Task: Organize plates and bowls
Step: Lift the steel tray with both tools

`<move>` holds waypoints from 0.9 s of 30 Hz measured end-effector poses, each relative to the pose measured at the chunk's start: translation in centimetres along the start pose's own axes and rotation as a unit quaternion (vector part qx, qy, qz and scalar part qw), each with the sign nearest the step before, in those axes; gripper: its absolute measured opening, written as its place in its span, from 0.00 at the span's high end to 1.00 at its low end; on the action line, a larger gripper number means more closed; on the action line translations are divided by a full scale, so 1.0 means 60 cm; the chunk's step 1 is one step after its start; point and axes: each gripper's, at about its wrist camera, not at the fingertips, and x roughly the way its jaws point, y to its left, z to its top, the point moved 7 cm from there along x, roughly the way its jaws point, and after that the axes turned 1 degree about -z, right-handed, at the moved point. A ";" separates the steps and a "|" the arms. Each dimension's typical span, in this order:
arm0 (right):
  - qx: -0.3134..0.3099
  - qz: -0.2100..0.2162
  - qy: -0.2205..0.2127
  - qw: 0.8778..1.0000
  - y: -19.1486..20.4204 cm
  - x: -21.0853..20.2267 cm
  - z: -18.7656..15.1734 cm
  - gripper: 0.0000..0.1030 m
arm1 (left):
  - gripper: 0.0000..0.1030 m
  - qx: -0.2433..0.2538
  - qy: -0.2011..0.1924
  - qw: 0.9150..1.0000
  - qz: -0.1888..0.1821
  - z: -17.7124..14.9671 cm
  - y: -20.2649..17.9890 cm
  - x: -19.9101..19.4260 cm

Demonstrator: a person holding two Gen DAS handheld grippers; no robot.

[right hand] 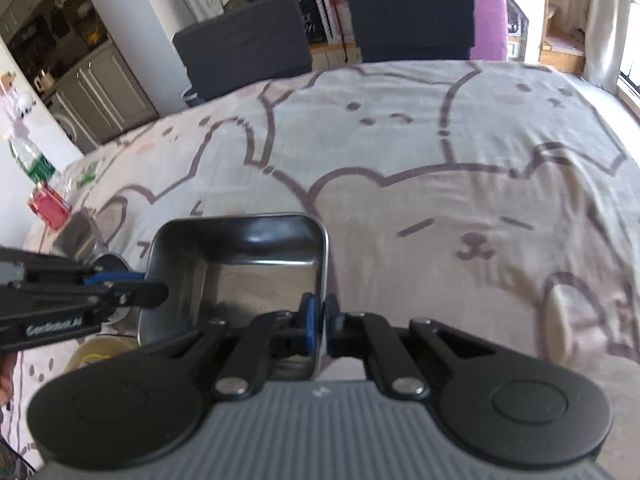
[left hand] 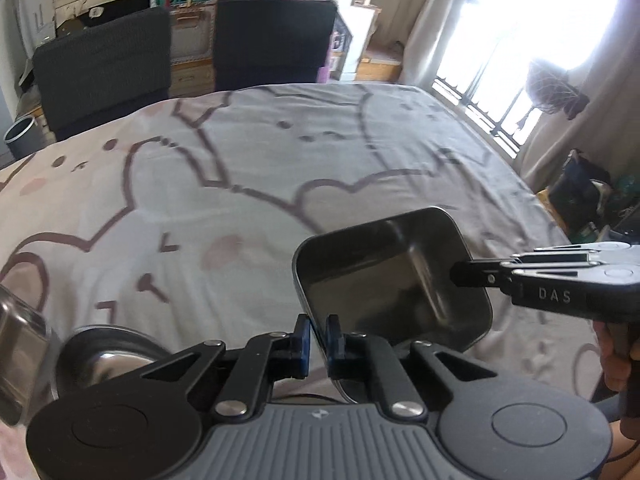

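Observation:
A square steel bowl [left hand: 384, 276] is held above the table between both grippers. My left gripper [left hand: 318, 344] is shut on its near-left rim. My right gripper [left hand: 460, 274] comes in from the right and pinches the opposite rim. In the right wrist view the same bowl [right hand: 240, 264] has my right gripper [right hand: 320, 320] shut on its right wall, and my left gripper [right hand: 156, 288] clamps its left wall. A round steel bowl [left hand: 108, 352] and another steel container [left hand: 20, 336] lie at the lower left of the left wrist view.
A bear-print cloth [left hand: 240, 184] covers the table. Two dark chairs [left hand: 104, 68] stand at the far edge. A red box [right hand: 48, 208] and a clear bottle [right hand: 32, 164] sit at the table's left end. A yellowish dish [right hand: 100, 354] lies below the held bowl.

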 end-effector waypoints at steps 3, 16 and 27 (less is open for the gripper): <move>0.010 -0.003 -0.011 1.000 -0.033 -0.030 -0.013 0.94 | 0.91 -0.001 0.001 1.000 -0.012 -0.009 -0.042 0.002; 0.025 -0.029 0.017 0.999 -0.146 -0.066 -0.097 0.93 | 0.87 0.024 0.069 0.996 -0.047 -0.086 -0.161 0.063; 0.031 -0.039 0.057 0.997 -0.170 -0.046 -0.122 0.92 | 0.87 0.018 0.081 0.995 -0.050 -0.086 -0.165 0.087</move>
